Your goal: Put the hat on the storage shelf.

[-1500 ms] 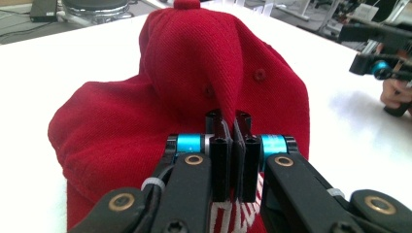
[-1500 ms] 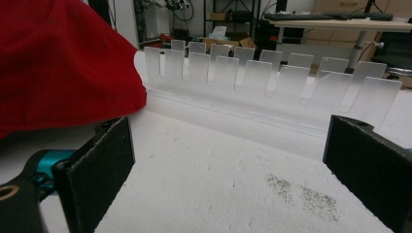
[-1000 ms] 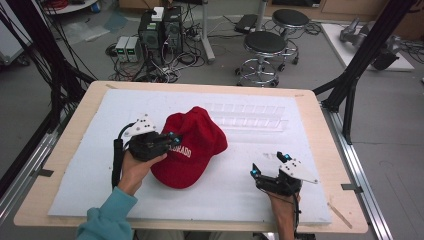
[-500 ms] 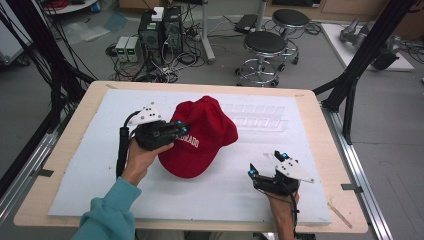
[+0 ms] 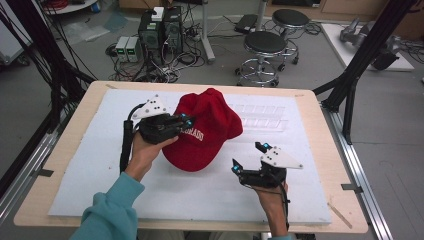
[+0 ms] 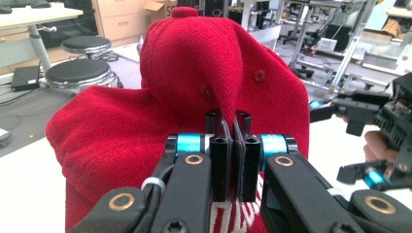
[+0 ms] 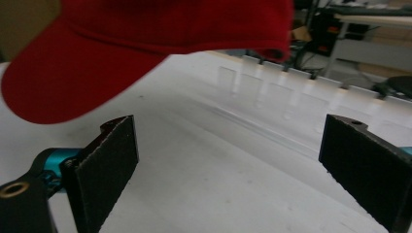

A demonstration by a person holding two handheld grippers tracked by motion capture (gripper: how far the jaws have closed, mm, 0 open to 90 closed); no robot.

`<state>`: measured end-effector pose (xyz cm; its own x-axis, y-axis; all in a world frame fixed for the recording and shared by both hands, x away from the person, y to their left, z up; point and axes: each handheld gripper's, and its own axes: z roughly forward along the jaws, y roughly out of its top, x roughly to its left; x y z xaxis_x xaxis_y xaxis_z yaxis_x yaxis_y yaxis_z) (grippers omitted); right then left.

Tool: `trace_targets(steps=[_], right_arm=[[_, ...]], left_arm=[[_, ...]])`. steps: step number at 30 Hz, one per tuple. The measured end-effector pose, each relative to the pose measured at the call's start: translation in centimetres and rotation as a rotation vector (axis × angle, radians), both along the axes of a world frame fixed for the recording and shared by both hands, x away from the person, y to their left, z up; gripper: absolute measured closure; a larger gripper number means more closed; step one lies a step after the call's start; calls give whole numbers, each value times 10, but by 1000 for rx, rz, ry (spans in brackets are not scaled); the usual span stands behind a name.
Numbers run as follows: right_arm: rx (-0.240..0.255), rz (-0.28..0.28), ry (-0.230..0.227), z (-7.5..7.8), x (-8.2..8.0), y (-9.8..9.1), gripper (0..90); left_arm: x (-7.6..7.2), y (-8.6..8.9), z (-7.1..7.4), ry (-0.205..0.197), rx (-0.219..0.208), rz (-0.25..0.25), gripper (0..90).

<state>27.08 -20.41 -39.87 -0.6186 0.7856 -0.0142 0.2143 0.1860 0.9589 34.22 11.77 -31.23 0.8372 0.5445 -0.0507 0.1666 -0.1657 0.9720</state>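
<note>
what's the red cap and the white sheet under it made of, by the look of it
Cap: woven fabric, probably cotton twill, matte; a fine weave, stitched eyelets and soft folds show where the left gripper pinches it. White sheet: looks like foam board or matte plastic, smooth with faint sheen; hard to tell.

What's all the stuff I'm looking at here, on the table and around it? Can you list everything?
Cap: one, red with white lettering, mid-table, a fold of its cloth pinched by the left gripper.
Foam sheet: one, white, covering most of the table.
Table: one, pale wood, its edge showing around the sheet.
Clear tray: one, see-through with compartments, on the sheet beyond the cap.
Stools: two, black round seats, on the floor behind the table.
Computer boxes: dark, among cables on the floor, far left.
Left gripper: one, black, shut on the cap.
Right gripper: one, black, jaws wide apart, holding nothing, near the brim.
Sleeve: teal, on the left arm.
</note>
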Motion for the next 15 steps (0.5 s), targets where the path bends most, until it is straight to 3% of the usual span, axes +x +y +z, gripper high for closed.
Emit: trace_targets(steps=[5, 9, 12, 15], right_arm=[[58, 89, 46, 6, 5, 14, 61], [113, 162, 87, 10, 10, 19, 151], [127, 189, 120, 12, 14, 23, 178], [174, 216, 151, 11, 19, 25, 199]], left_arm=[[0, -2, 3, -12, -12, 2, 869], [0, -1, 4, -18, -10, 6, 868], [1, -1, 4, -19, -19, 7, 868], [0, 0, 5, -23, -33, 9, 868]])
